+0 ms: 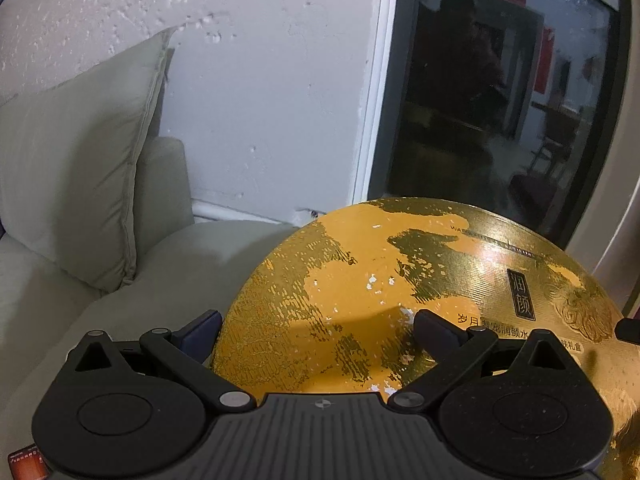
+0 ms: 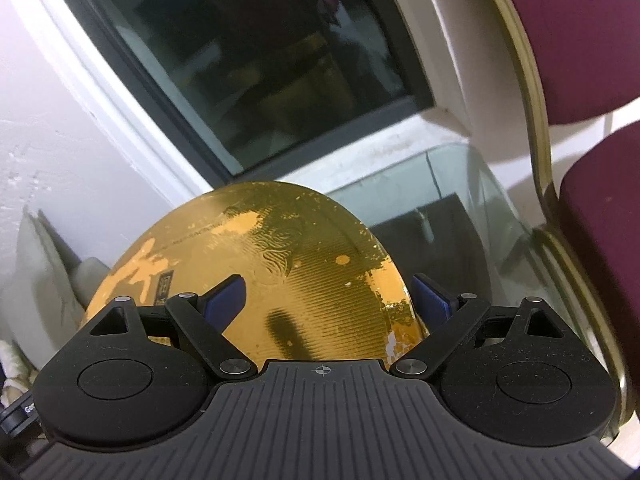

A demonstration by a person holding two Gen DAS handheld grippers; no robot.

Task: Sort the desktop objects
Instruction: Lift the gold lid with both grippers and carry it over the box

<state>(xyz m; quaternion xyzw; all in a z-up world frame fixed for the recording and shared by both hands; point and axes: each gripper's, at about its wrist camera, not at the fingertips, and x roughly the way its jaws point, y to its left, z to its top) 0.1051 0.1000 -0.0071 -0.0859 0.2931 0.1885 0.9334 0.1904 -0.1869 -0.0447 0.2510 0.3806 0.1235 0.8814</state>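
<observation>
A big round box (image 1: 360,280) with a worn gold and orange top and printed characters fills the lower middle of both views. My left gripper (image 1: 318,330) is open at the box's left rim. Its left finger (image 1: 200,334) is outside the edge and its right finger (image 1: 436,334) is over the top, casting a shadow. My right gripper (image 2: 328,296) is open at the opposite rim of the round box (image 2: 280,264). Its left finger (image 2: 226,298) is over the top and its right finger (image 2: 432,298) is past the edge. Whether any finger touches the box is unclear.
A pale green sofa (image 1: 180,264) with a cushion (image 1: 80,152) lies left of the box, against a white wall. A dark window (image 1: 500,92) is behind. In the right wrist view a glass table (image 2: 440,184) lies beyond the box, and a maroon chair (image 2: 580,120) with a gold frame stands at the right.
</observation>
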